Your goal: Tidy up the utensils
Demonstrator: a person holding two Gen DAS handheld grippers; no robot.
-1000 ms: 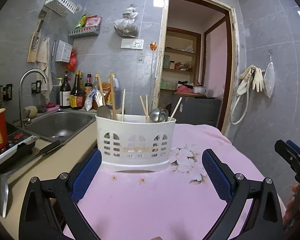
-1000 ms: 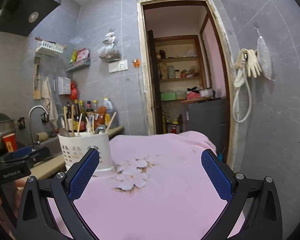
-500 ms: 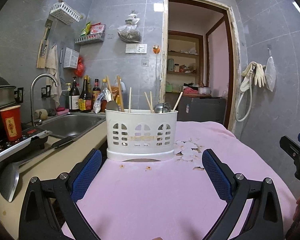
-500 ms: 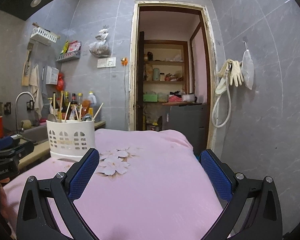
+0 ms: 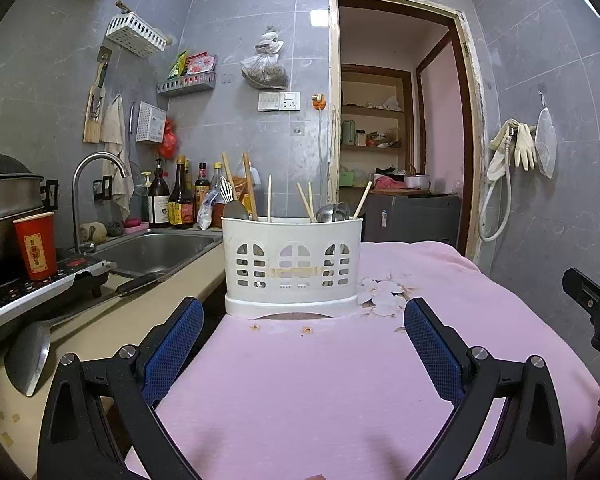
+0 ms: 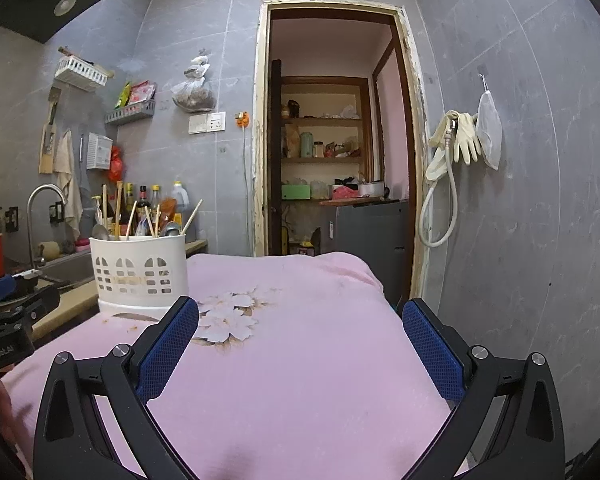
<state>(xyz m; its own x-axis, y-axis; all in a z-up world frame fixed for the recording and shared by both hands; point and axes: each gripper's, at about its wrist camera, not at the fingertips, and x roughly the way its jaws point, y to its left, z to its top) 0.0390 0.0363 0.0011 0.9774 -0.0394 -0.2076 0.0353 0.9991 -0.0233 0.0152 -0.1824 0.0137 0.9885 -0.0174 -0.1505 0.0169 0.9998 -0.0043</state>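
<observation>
A white plastic utensil holder (image 5: 292, 266) stands on the pink flowered cloth (image 5: 340, 380), with chopsticks (image 5: 306, 206) and metal spoons (image 5: 334, 212) upright in it. It also shows in the right wrist view (image 6: 140, 268) at the left. My left gripper (image 5: 304, 336) is open and empty, just in front of the holder. My right gripper (image 6: 300, 336) is open and empty over the cloth, to the right of the holder.
A beige counter with a steel sink (image 5: 156, 248) and tap lies left of the cloth. A ladle (image 5: 32, 354), a red cup (image 5: 36, 246), a pot and sauce bottles (image 5: 176, 196) are there. An open doorway (image 6: 332, 160) is behind.
Both grippers have tilted up and drawn back slightly, so the holder now sits lower and a little farther in both views. Both stay open and empty.
</observation>
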